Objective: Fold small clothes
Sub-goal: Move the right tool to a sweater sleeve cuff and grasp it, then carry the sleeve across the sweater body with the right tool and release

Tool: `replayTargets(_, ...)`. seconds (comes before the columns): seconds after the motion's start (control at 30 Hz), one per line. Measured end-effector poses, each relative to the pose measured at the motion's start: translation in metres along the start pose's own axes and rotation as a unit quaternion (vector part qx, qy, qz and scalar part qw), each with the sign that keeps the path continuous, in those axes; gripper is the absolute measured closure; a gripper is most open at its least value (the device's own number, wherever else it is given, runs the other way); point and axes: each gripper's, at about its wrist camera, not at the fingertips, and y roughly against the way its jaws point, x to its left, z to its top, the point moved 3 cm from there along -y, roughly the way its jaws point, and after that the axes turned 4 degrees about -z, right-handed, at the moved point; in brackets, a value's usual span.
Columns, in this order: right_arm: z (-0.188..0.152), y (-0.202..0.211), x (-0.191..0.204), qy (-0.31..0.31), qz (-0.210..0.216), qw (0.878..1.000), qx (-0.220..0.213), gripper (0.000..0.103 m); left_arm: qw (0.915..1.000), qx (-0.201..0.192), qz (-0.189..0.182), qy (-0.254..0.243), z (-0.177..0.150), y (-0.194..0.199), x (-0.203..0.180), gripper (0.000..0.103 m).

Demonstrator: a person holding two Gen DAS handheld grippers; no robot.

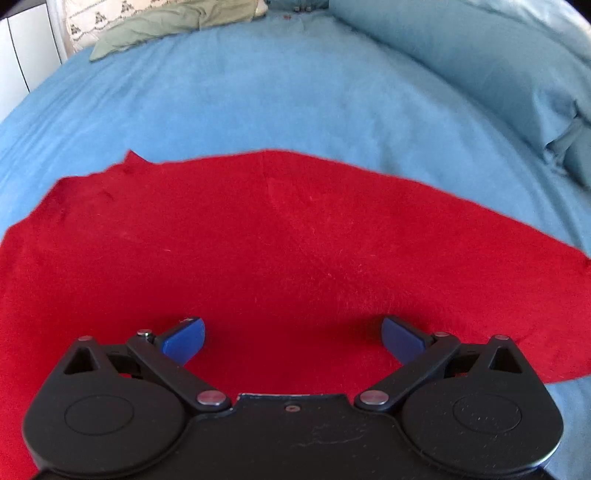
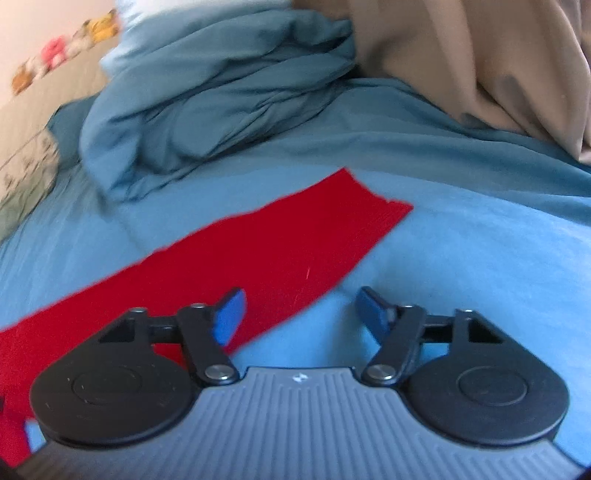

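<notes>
The fuzzy red garment (image 1: pixel 277 251) is cut off below the left gripper (image 1: pixel 291 341), whose jaws are spread, empty. The right gripper (image 2: pixel 299 314) is likewise released above the blurred sleeve (image 2: pixel 295 240) and sheet (image 2: pixel 461 258).

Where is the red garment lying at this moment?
The red garment lies spread flat on the blue bedsheet, directly under the open left gripper; in the right wrist view its sleeve-like strip runs beside the open right gripper.

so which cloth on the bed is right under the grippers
The red garment, spread flat on the blue sheet; the green cloth lies far off by the pillow.
</notes>
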Motion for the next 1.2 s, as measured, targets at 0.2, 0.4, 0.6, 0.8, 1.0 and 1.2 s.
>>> replayTargets(0.2, 0.006, -0.015, 0.004, -0.014, -0.028, 0.999, -0.025, 0.068, 0.9998, 0.003, 0.01, -0.014, 0.006, -0.008, -0.004, 0.0)
replayTargets(0.4, 0.01, -0.015, 0.009, 0.009, -0.031, 0.999, -0.03, 0.082, 0.9997, 0.019, 0.002, -0.012, 0.009, -0.01, -0.002, 0.0)
replayTargets(0.6, 0.031, 0.019, 0.045, 0.06, 0.032, 0.995, -0.072, 0.082, 0.9996, 0.026, -0.013, -0.003, 0.011, -0.004, 0.004, 0.0)
replayTargets(0.8, 0.044, 0.084, 0.154, 0.121, 0.188, 0.969, -0.101, 0.082, 0.9998, -0.005, -0.004, 0.019, 0.016, 0.028, 0.046, 0.0)
replayTargets(1.0, -0.025, 0.148, 0.296, 0.23, 0.366, 0.899, -0.076, 0.082, 0.9976, -0.052, 0.017, 0.042, 0.001, 0.082, 0.143, 0.0)
replayTargets(1.2, -0.179, 0.146, 0.378, 0.383, 0.4, 0.833, -0.001, 0.082, 0.9964, -0.046, 0.038, 0.061, -0.037, 0.102, 0.218, 0.0)
